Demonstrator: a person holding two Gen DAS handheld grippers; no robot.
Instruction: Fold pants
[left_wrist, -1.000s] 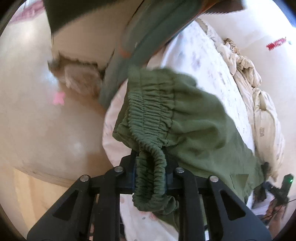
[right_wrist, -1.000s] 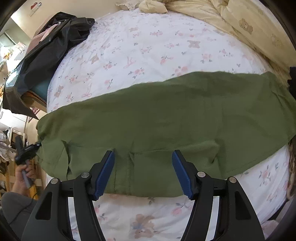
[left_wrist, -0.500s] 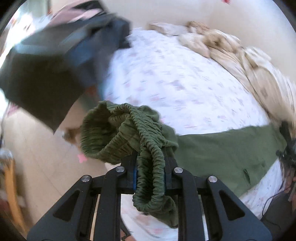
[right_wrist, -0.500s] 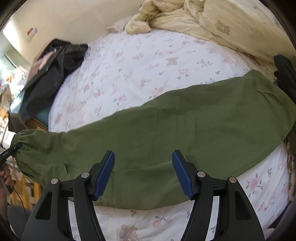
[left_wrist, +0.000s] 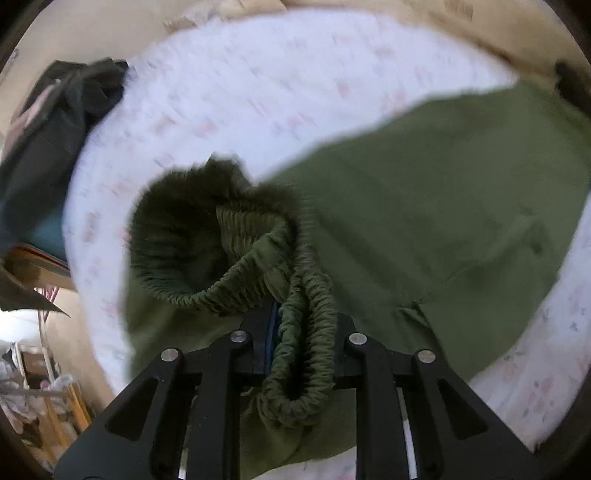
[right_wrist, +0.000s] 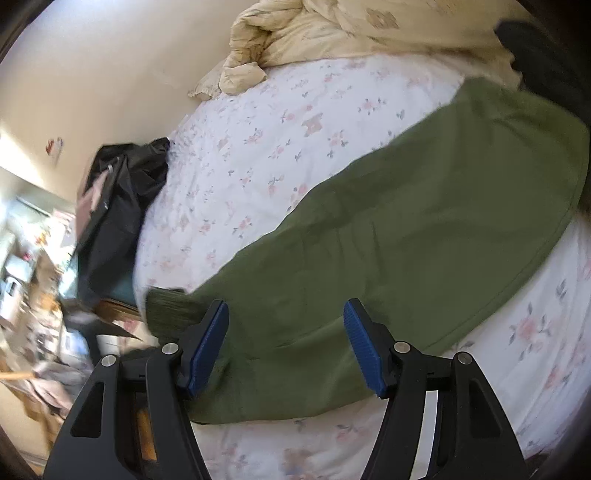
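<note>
Green pants (right_wrist: 424, 229) lie stretched across a white floral bed sheet (right_wrist: 295, 140). My left gripper (left_wrist: 299, 332) is shut on the pants' gathered elastic waistband (left_wrist: 306, 310) and holds it above the rest of the pants (left_wrist: 443, 206). The waistband loop (left_wrist: 207, 236) bunches in front of the jaws. My right gripper (right_wrist: 286, 343) is open and empty, its blue pads (right_wrist: 360, 347) hovering over the near edge of the pants. The lifted waistband end shows blurred at the left of the right wrist view (right_wrist: 170, 306).
A crumpled cream duvet (right_wrist: 314, 37) lies along the far side of the bed. A black bag or garment (right_wrist: 118, 206) sits at the bed's left edge, also in the left wrist view (left_wrist: 48, 147). Cluttered furniture (right_wrist: 33, 288) stands beyond the bed's left end.
My left gripper has carried the waistband from off the bed's end back over the pants toward the legs. My right gripper has swung its view leftward and stayed open.
</note>
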